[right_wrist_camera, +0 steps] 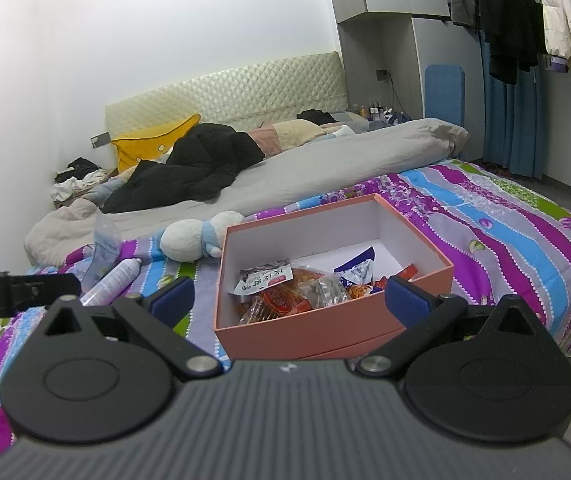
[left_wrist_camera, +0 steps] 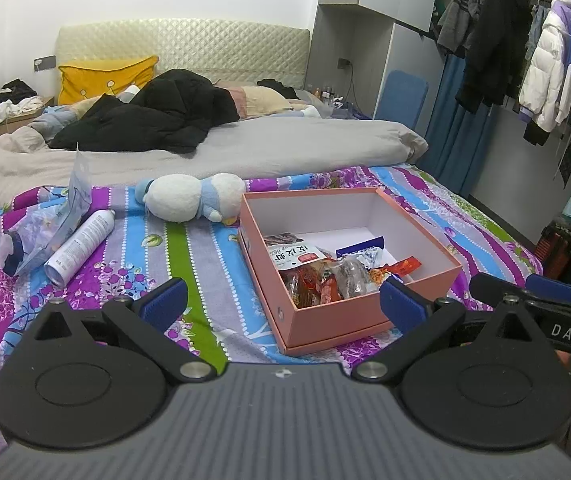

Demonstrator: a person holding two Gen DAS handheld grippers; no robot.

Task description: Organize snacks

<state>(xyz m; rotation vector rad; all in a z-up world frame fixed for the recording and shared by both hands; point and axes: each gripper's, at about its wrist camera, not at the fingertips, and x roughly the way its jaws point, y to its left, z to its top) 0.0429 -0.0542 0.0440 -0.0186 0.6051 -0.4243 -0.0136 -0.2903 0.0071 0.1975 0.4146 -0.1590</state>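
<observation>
A pink open box [left_wrist_camera: 413,216] [right_wrist_camera: 425,248] with white inside walls sits on the striped floral bedspread. Several snack packets [left_wrist_camera: 317,270] [right_wrist_camera: 285,292] lie piled in its near half, among them a white-and-red pouch [left_wrist_camera: 295,256] and a blue-and-white pack [left_wrist_camera: 361,250] [right_wrist_camera: 357,270]. My left gripper [left_wrist_camera: 283,306] is open, held back from the box's near left corner, nothing between its blue pads. My right gripper [right_wrist_camera: 289,300] is open too, just short of the box's near wall, empty. Part of the right gripper [left_wrist_camera: 541,300] shows in the left wrist view.
A white-and-blue plush toy [left_wrist_camera: 193,196] [right_wrist_camera: 193,240] lies behind the box. A white spray can [left_wrist_camera: 81,246] [right_wrist_camera: 115,280] and clear plastic packaging [left_wrist_camera: 61,216] lie to the left. A grey duvet, black coat and yellow pillow fill the far bed. Clothes hang on a rack [left_wrist_camera: 545,60] at right.
</observation>
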